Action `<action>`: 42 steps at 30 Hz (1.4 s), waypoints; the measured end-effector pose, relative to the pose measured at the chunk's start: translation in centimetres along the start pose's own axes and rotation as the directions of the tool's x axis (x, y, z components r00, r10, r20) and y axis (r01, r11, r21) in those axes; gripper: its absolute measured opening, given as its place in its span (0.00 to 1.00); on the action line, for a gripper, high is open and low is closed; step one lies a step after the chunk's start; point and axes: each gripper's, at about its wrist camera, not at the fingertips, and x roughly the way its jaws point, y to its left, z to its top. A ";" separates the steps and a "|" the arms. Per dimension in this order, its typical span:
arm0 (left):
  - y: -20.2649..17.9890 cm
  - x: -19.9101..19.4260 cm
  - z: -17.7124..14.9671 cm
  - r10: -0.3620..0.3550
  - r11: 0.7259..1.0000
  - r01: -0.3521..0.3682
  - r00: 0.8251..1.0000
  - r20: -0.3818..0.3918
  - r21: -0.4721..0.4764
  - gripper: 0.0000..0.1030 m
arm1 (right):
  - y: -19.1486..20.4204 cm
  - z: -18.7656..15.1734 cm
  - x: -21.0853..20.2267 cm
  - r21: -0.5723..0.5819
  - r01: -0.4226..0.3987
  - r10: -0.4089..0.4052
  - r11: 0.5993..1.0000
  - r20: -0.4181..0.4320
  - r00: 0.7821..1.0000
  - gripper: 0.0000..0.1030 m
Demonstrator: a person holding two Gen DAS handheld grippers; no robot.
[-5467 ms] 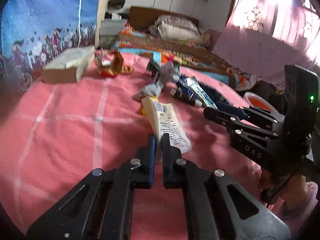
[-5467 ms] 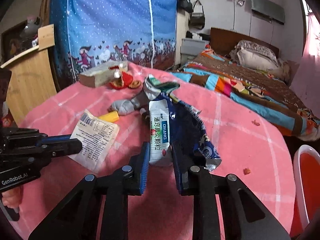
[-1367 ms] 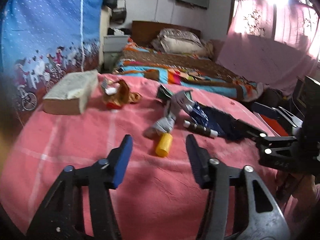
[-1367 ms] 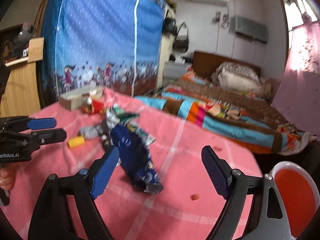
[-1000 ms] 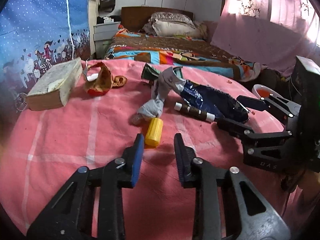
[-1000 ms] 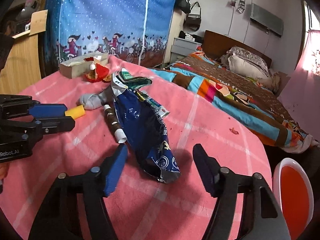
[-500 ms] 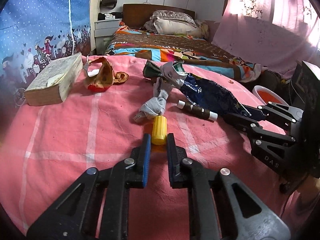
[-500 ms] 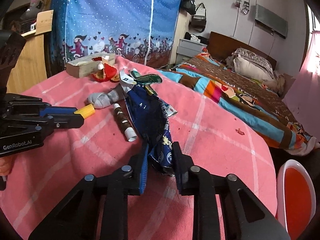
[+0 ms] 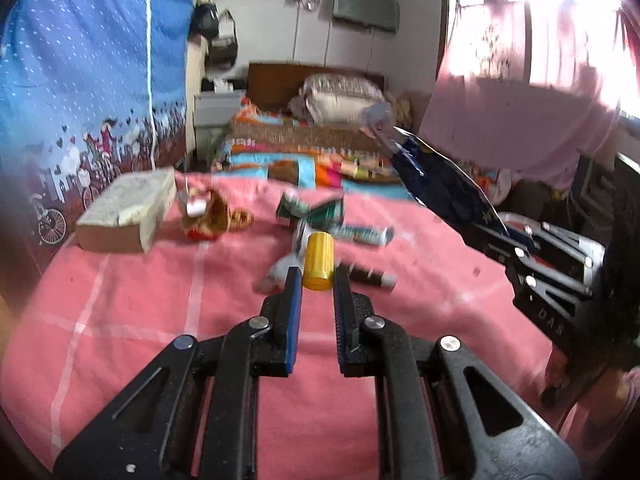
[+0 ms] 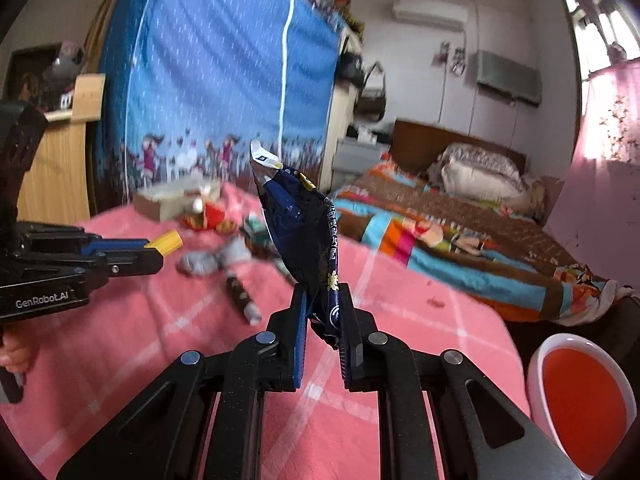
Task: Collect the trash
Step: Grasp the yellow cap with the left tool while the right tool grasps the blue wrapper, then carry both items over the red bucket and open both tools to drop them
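My left gripper [image 9: 318, 280] is shut on a small yellow cylinder [image 9: 318, 259], held a little above the pink tablecloth [image 9: 120, 320]. It also shows in the right wrist view as the left gripper [image 10: 157, 255] with the yellow cylinder [image 10: 167, 241] sticking out of its tips. My right gripper [image 10: 322, 296] pinches the lower end of a dark blue foil wrapper [image 10: 302, 232], its jaws closing tight on it. The wrapper stands up off the table. From the left wrist view the right gripper [image 9: 502, 240] is at the right, with the blue wrapper [image 9: 440, 184] rising from it.
On the cloth lie a grey crumpled scrap [image 9: 276, 272], a brown stick [image 9: 368, 277], a printed tube [image 9: 362, 234], a green packet [image 9: 316, 210], a red-brown wrapper [image 9: 212, 216] and a cardboard box [image 9: 128, 212]. A red bin with a white rim [image 10: 538, 364] stands low right. A bed lies beyond.
Both grippers have closed, the left on the yellow cylinder and the right on the blue wrapper. Both have lifted their piece off the cloth.
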 end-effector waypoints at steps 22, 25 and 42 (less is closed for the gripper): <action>-14.6 -0.7 6.0 -0.227 0.962 0.171 0.935 0.273 0.212 0.21 | -11.9 0.2 -11.4 0.282 0.273 -0.358 0.920 0.318 0.878 0.11; -16.8 0.2 5.9 -0.270 0.948 0.212 0.931 0.246 0.240 0.21 | -13.6 -0.6 -12.4 0.315 0.309 -0.402 0.897 0.295 0.867 0.11; -26.9 7.4 4.5 -0.420 0.881 0.417 0.907 -0.036 0.222 0.21 | -21.5 -5.7 -13.5 0.513 0.402 -0.476 0.758 0.015 0.879 0.12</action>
